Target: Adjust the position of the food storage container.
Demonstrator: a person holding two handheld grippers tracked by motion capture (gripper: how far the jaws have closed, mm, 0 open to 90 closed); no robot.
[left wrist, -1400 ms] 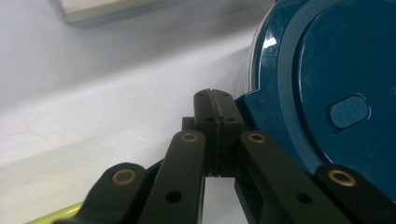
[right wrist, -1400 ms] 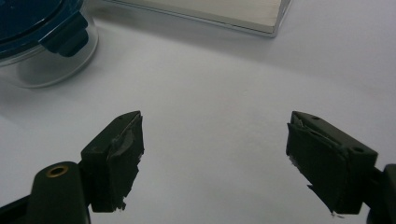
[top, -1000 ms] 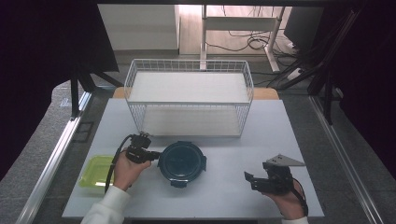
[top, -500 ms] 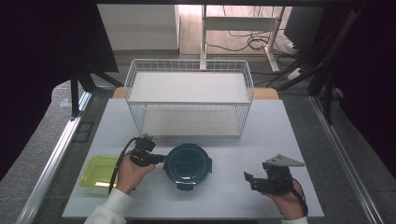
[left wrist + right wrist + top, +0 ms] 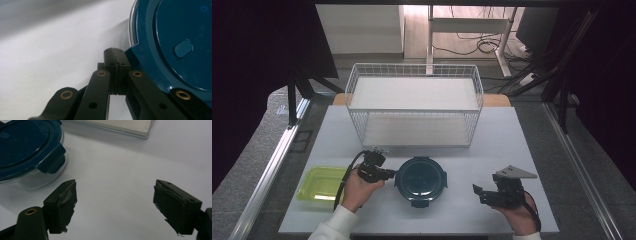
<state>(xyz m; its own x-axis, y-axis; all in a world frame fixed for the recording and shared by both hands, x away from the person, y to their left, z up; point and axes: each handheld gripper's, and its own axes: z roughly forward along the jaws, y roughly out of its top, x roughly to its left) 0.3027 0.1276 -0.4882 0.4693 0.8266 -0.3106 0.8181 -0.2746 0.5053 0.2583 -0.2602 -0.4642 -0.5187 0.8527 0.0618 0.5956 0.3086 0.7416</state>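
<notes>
A round clear container with a dark blue clip lid (image 5: 421,180) stands on the white table near the front, middle. My left gripper (image 5: 391,174) is shut with nothing between its jaws, and its tips touch the container's left edge. In the left gripper view the closed tips (image 5: 115,53) rest against a side latch of the lid (image 5: 180,42). My right gripper (image 5: 477,192) lies at the front right, open and empty, pointing left at the container. In the right gripper view its jaws (image 5: 113,202) stand wide apart over bare table, with the container (image 5: 27,150) at upper left.
A white wire basket (image 5: 414,107) with a pale floor stands across the back of the table; its base edge (image 5: 120,126) shows in the right gripper view. A shallow green tray (image 5: 319,182) lies at the front left, beside my left hand.
My left gripper has slid to the right, and the blue-lidded container has moved right with it. The right gripper has stayed where it was.
</notes>
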